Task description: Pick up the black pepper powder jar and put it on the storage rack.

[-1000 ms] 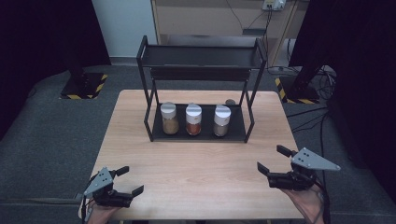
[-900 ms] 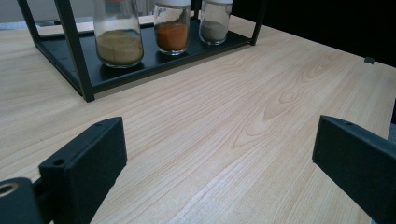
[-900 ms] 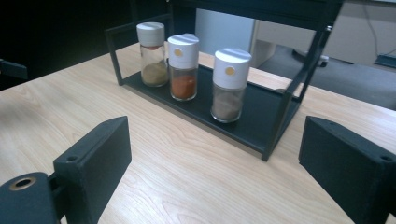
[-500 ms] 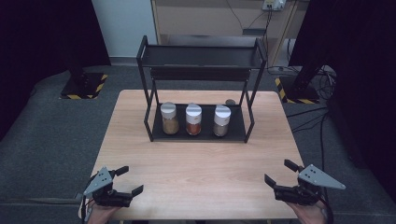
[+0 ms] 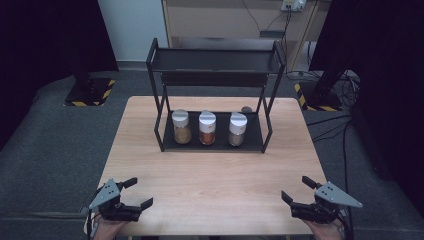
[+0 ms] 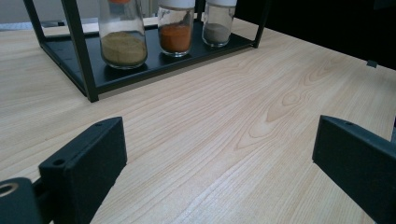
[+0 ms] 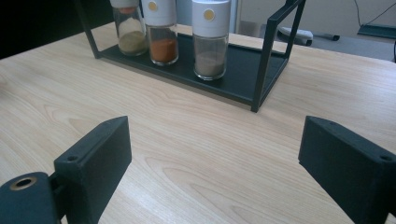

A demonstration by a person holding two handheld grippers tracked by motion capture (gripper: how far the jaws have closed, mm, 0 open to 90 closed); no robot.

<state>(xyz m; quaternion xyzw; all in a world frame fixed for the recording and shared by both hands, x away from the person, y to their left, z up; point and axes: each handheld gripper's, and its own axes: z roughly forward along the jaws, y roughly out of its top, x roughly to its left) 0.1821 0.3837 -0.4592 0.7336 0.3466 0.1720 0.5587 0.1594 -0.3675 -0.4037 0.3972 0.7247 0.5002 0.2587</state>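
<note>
A black two-tier metal rack (image 5: 215,67) stands at the back of the wooden table (image 5: 215,180). Its lower shelf holds three white-capped glass jars: tan powder (image 5: 181,127), orange powder (image 5: 207,128), grey powder (image 5: 237,130). The same jars appear in the left gripper view as tan (image 6: 122,35), orange (image 6: 176,29), grey (image 6: 218,23), and in the right gripper view as tan (image 7: 129,30), orange (image 7: 163,35), grey (image 7: 211,39). My left gripper (image 5: 138,193) sits open at the front left corner. My right gripper (image 5: 296,189) sits open at the front right. Both hold nothing.
A small dark round object (image 5: 246,109) lies on the table behind the rack's right side. Grey carpet surrounds the table. Cables (image 5: 345,135) run over the floor at the right, and black stands with yellow-striped bases (image 5: 87,92) are at the back left and right.
My right gripper has drawn back toward the table's front edge and slightly right. The left gripper has stayed in place.
</note>
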